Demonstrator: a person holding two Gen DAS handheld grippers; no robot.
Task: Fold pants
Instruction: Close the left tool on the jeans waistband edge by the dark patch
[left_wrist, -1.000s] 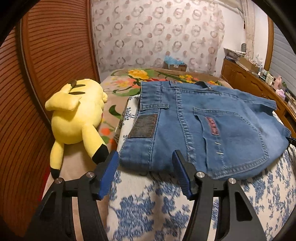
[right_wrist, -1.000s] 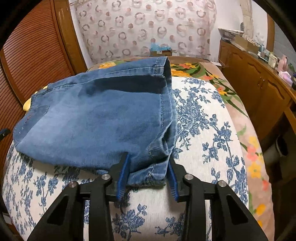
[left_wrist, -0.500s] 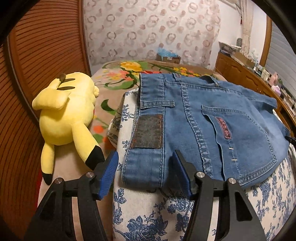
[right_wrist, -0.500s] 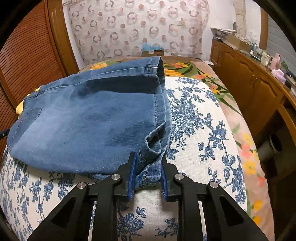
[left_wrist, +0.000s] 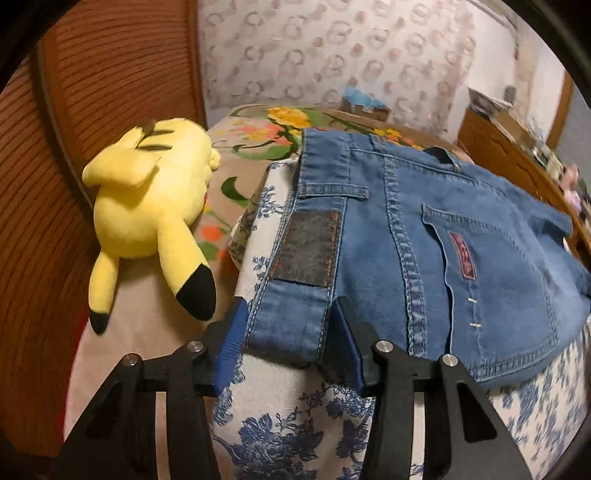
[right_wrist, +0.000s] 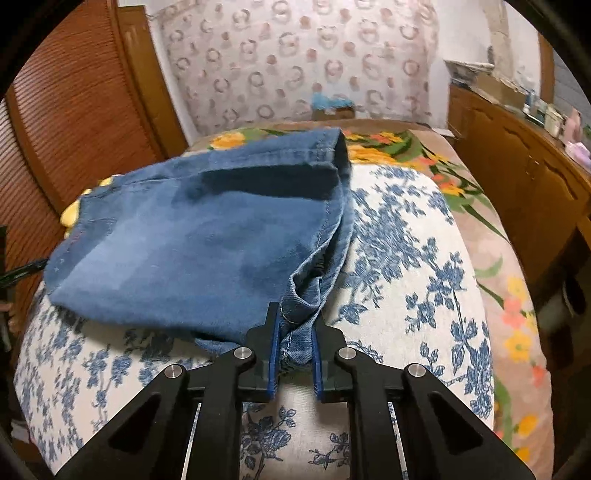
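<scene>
Blue denim pants (left_wrist: 406, 229) lie folded on a blue-flowered cushion (left_wrist: 295, 424), back pocket and dark leather patch (left_wrist: 306, 247) facing up. My left gripper (left_wrist: 288, 332) straddles the near waistband corner. Its jaws are closing, the flat denim lies between the pads, and nothing is pinched. In the right wrist view the leg end of the pants (right_wrist: 184, 251) reaches toward me. My right gripper (right_wrist: 295, 354) is closing on the near hem corner, and the denim bunches up between its blue pads.
A yellow plush toy (left_wrist: 147, 192) lies left of the cushion on a flowered bedspread (left_wrist: 258, 140). Slatted wooden doors (left_wrist: 74, 110) stand at the left. A wooden cabinet (right_wrist: 517, 177) with small items runs along the right. The cushion (right_wrist: 399, 258) falls away at its right edge.
My left gripper slid forward over the waistband corner and its jaws narrowed. The right jaws closed in on the hem, gathering the denim into a raised fold.
</scene>
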